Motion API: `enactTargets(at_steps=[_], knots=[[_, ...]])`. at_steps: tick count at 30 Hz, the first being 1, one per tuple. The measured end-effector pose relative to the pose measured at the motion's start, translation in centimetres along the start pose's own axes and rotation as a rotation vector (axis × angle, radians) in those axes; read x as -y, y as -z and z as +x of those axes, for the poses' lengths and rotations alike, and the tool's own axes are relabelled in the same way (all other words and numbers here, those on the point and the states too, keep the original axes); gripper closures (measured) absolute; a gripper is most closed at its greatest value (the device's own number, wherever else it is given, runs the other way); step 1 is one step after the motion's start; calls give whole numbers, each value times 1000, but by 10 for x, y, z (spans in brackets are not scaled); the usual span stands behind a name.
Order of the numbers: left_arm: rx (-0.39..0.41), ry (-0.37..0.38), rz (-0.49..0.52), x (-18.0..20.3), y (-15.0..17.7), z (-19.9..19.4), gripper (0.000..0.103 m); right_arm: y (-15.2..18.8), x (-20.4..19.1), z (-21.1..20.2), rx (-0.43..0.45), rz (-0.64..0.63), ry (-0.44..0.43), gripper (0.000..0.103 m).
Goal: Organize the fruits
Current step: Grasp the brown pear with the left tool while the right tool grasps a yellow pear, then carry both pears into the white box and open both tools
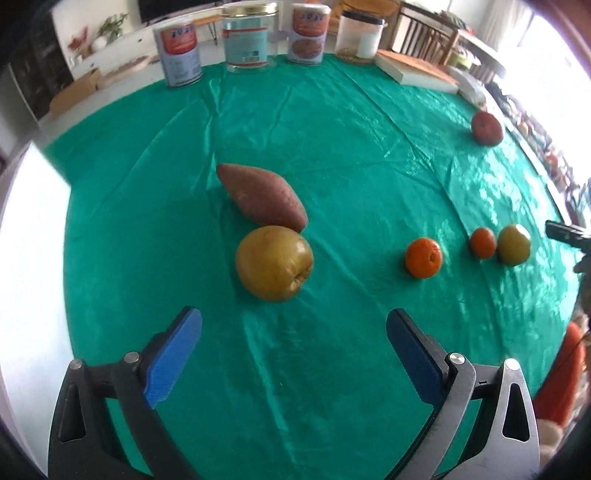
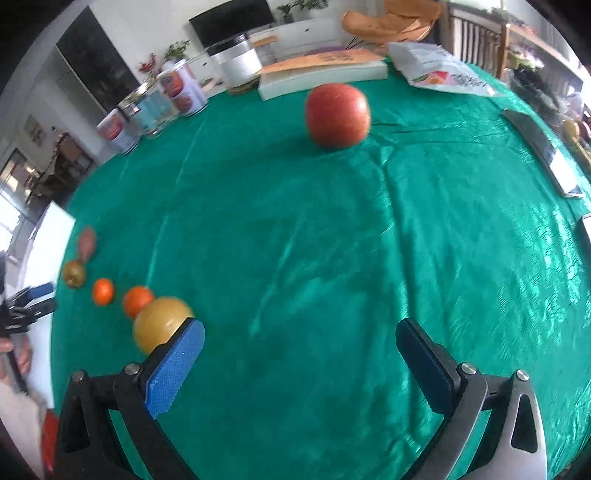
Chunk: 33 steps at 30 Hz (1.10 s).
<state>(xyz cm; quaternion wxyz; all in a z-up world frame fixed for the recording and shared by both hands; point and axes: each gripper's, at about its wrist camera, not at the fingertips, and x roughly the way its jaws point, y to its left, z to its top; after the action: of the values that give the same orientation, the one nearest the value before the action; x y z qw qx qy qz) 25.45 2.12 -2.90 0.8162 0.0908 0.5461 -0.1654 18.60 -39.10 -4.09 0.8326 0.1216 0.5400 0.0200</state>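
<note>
On the shiny green tablecloth (image 1: pixel 332 155), the left gripper (image 1: pixel 293 354) hangs wide open and empty, just short of a yellow-green apple (image 1: pixel 274 263) touching a reddish sweet potato (image 1: pixel 262 197). Two small orange tangerines (image 1: pixel 423 257) and a second yellow-green apple (image 1: pixel 513 244) line up rightward. The right gripper (image 2: pixel 299 365), also spread and empty, faces a round red apple (image 2: pixel 337 115) far across the cloth.

You're in a home living-dining room. Ahead of your right gripper, beyond the green tablecloth (image 2: pixel 295 229), stand a TV (image 2: pixel 232 18), a white cabinet (image 2: pixel 306 31) and potted plants (image 2: pixel 177 50). Wooden chairs (image 1: pixel 424 33) sit ahead-right of your left gripper, behind food tins (image 1: pixel 181 55).
</note>
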Motion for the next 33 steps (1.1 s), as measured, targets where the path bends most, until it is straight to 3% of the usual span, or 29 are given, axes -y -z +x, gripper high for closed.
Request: enactTargets(at_steps=[6, 7, 8, 10, 12, 13, 14, 15, 21, 27, 30, 33], knots=[[1, -18, -86, -11, -21, 22, 4, -14, -25, 12, -189, 139, -194, 0], [8, -17, -94, -12, -21, 24, 9, -17, -35, 19, -210, 125, -198, 0], [10, -16, -98, -13, -21, 26, 26, -17, -45, 26, -222, 101, -184, 1], [-15, -18, -104, -13, -20, 33, 51, -18, -68, 40, -237, 41, -143, 6], [1, -4, -118, -16, -16, 31, 52, -18, -87, 53, -256, 3, -137, 16], [6, 5, -131, -18, -13, 30, 52, -17, -92, 58, -256, -8, -136, 27], [4, 12, -143, -20, -11, 29, 52, -16, -98, 62, -262, -22, -121, 46], [3, 24, -160, -22, -6, 26, 52, -13, -101, 66, -270, -36, -84, 52], [37, 90, -214, -30, 26, -8, 52, 2, -107, 50, -245, -89, -42, 52], [48, 147, -263, -31, 64, -45, 52, 14, -110, 26, -245, -97, -66, 52], [103, 205, -287, -40, 84, -90, 52, 19, -139, 3, -221, -165, -89, 52], [175, 224, -333, -72, 107, -151, 52, 25, -204, -24, -205, -293, -178, 52]])
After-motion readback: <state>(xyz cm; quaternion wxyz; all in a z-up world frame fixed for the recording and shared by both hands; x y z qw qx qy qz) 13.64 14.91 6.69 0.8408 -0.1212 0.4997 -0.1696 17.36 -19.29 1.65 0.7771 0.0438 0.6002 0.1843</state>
